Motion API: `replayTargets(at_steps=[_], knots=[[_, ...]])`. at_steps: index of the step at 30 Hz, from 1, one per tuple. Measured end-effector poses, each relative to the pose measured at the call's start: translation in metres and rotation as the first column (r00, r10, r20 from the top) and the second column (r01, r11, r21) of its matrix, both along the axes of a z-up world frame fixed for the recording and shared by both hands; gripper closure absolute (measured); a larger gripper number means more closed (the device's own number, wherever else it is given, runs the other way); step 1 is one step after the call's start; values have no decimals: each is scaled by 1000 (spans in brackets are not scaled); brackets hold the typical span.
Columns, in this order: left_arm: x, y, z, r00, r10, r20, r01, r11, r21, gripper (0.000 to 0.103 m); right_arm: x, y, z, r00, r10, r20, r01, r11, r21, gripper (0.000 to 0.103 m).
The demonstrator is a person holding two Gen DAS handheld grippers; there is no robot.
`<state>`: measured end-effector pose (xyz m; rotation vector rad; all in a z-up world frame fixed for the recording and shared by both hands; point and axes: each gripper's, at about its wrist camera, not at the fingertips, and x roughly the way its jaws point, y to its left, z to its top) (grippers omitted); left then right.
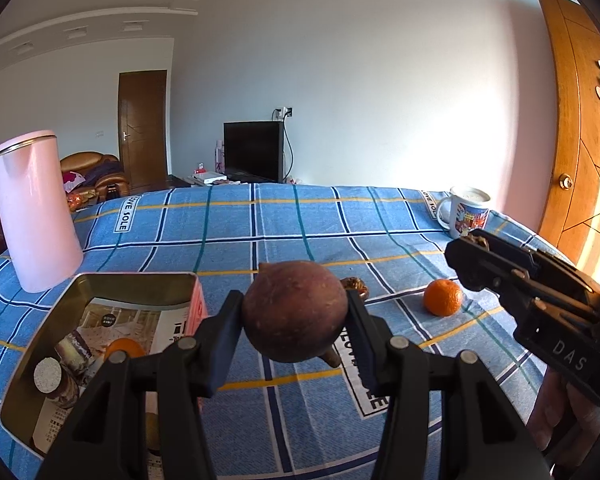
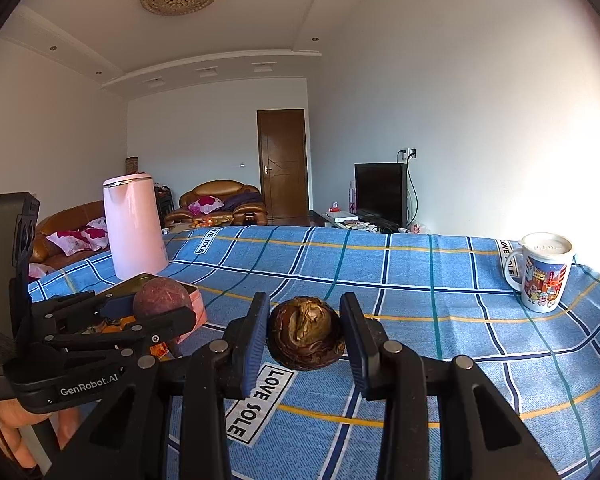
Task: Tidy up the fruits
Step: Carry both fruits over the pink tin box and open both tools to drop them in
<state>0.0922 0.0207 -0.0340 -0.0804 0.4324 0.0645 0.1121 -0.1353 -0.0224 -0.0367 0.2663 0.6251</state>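
Observation:
My left gripper [image 1: 294,306] is shut on a round, dark red-brown fruit [image 1: 296,324], held above the blue checked tablecloth [image 1: 300,232]. Beside it on the left stands an open metal tin [image 1: 76,280] with an orange [image 1: 124,350] inside. My right gripper [image 2: 305,312] is shut on a wrinkled brown fruit [image 2: 306,336] and hovers over the cloth. In the right wrist view the left gripper [image 2: 156,312] with its red-brown fruit [image 2: 162,300] sits at the left, over the tin's edge. A loose orange [image 1: 443,297] lies on the cloth, and a small brown fruit [image 1: 358,285] shows behind my left finger.
A tall pink kettle [image 1: 36,212] stands at the far left behind the tin. A printed white mug [image 1: 468,212] stands at the far right corner, close to a wooden door [image 1: 572,140]. A hand [image 2: 16,428] holds the left gripper's handle.

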Motion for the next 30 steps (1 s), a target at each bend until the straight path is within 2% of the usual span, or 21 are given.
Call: replayTargets(at_steps=[30], knots=[[-49, 77, 1, 988, 154, 16, -153, 987, -46, 51, -15, 103, 12, 982, 189, 2, -189, 980, -67, 65]])
